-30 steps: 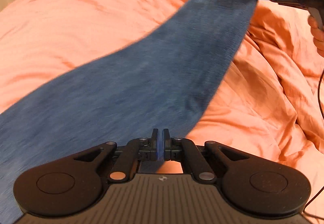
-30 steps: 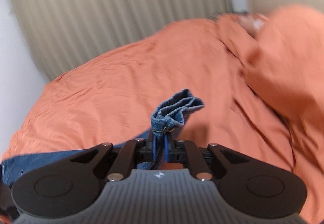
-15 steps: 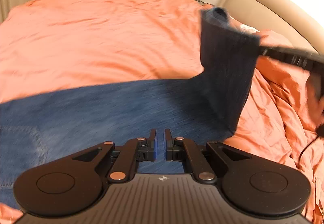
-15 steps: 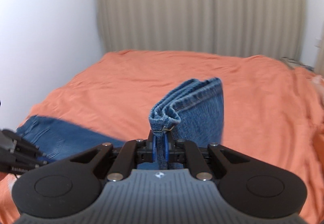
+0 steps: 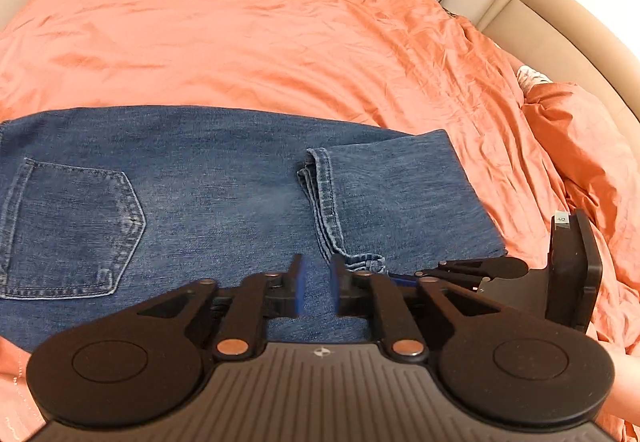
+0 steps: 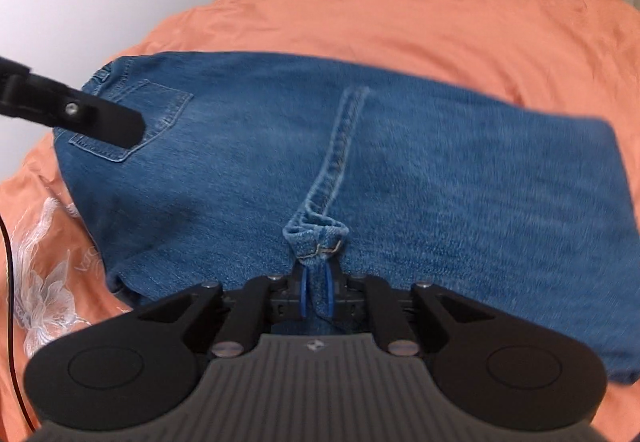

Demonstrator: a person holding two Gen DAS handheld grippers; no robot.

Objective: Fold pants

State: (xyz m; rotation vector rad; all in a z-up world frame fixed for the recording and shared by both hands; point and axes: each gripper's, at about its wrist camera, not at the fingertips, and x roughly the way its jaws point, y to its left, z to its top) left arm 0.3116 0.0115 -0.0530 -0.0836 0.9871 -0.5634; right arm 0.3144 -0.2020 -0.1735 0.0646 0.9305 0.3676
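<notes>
Jeans (image 6: 400, 170) hem pinched in right claw (image 6: 316, 296).

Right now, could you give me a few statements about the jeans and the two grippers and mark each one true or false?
1. The right gripper is shut on the hem of the jeans. True.
2. The left gripper is clamped on denim. False: its jaws stand apart, with nothing between them.
3. The leg ends are folded back over the upper part of the jeans. True: the hem line lies across the middle of the denim.
4. The jeans lie on a bare wooden floor. False: they lie on an orange bedspread.
5. A back pocket faces up. True.
</notes>
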